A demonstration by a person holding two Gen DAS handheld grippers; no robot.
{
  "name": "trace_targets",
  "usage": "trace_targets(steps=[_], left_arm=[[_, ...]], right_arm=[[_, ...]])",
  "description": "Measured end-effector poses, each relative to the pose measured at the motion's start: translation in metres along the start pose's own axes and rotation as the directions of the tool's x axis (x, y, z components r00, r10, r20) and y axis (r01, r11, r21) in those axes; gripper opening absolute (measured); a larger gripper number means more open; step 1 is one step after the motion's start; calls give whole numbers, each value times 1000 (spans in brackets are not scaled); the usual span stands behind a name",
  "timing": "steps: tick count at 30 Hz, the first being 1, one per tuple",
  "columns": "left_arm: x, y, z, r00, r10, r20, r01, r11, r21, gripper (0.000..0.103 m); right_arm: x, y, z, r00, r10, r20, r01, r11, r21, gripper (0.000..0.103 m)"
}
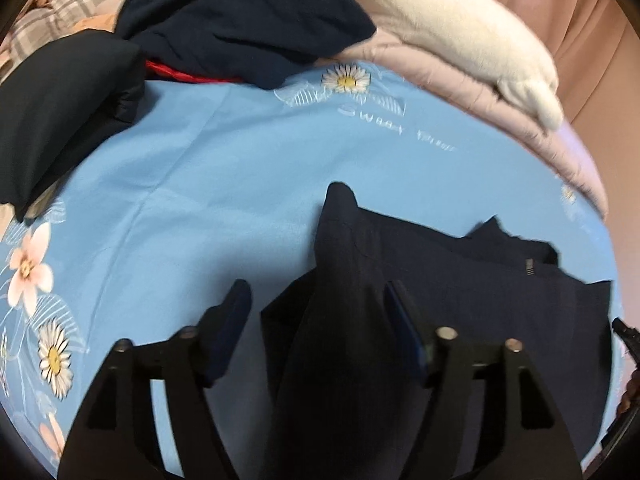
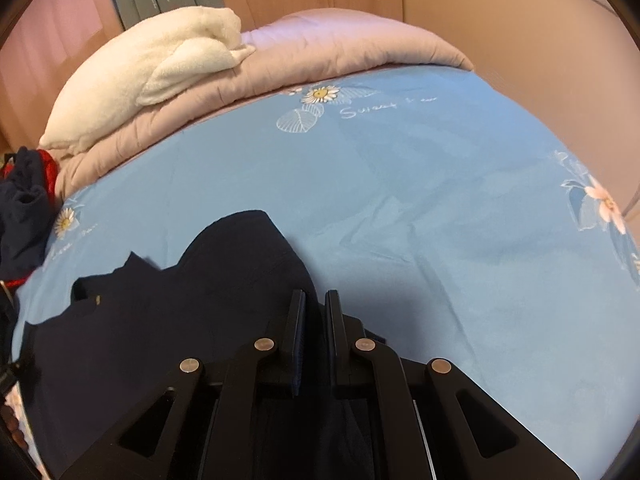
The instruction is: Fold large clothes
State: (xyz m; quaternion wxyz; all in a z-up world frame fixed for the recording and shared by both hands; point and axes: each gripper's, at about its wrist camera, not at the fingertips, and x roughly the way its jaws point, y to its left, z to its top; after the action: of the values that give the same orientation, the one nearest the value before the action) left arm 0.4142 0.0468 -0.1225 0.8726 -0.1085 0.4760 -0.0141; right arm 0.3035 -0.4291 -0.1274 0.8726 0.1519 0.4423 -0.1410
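The dark garment (image 1: 460, 280) lies on the blue sheet (image 1: 220, 180). The left gripper (image 1: 320, 300) stands spread, with a fold of cloth loose between its fingers. Only its view shows the pile of dark clothes (image 1: 240, 12). The right gripper (image 2: 316, 300) is slightly parted over the garment's edge, not pinching it. Only its view shows the sheet's bare right side.

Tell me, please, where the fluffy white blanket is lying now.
The fluffy white blanket lies at the far edge of the bed, on top of the folded pink quilt, at upper left in the right wrist view and upper right in the left wrist view.
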Motion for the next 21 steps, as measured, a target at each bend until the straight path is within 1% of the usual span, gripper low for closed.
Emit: trace_targets(steps=[1,2,3,5,6,7,8,9,11,13,16,17,18,19,21], left_arm=[[-13,2,-3,1000,1,19,-1,1000,-5,81],[-22,0,-5,999,2,38,-2,1000,-3,86],[-35,0,-8,998,0,63,0,1000,5,87],[-56,-4,-14,995,-10,98,8,1000,27,90],[-70,-5,-19,993,-20,117,15,999,39,92],[-83,-6,-25,990,-30,135,24,999,45,96],[-92,-7,-28,988,-40,147,33,998,49,100],[-101,-9,-33,986,-49,157,41,998,51,102],[-119,-10,-44,982,-75,172,66,996,57,102],[-137,-12,-54,979,-100,177,88,994,72,102],[-159,-14,-66,972,-120,202,105,991,85,102],[-165,-15,-70,970,-127,206,112,990,86,102],[-172,-14,-77,966,-144,213,128,988,86,102],[-176,-14,-82,964,-156,217,140,986,87,102],[-184,-11,-97,961,-174,215,160,984,84,102]], right_arm=[[-12,1,-4,1000,-8,24,9,1000,-7,32],[-18,1,-5,999,-12,44,12,1000,-10,46],[-30,1,-9,997,-9,72,10,1000,-14,55],[-51,3,-16,994,-3,107,5,1000,-20,61],[-60,4,-20,993,-1,120,5,1000,-27,61],[-70,5,-24,991,1,132,4,999,-35,62],[-80,6,-29,990,4,142,2,999,-42,67],[-89,8,-32,989,13,148,-7,999,-45,75],[-106,7,-40,985,53,163,-46,998,-45,84],[-121,7,-46,981,63,183,-56,997,-47,85],[-144,8,-57,973,41,229,-28,998,-60,87],[-152,7,-62,969,49,243,-35,998,-60,89],[-157,6,-66,966,64,250,-52,997,-56,93],[-160,4,-70,963,89,253,-79,996,-50,94],[-164,0,-78,959,135,248,-130,991,-36,95]])
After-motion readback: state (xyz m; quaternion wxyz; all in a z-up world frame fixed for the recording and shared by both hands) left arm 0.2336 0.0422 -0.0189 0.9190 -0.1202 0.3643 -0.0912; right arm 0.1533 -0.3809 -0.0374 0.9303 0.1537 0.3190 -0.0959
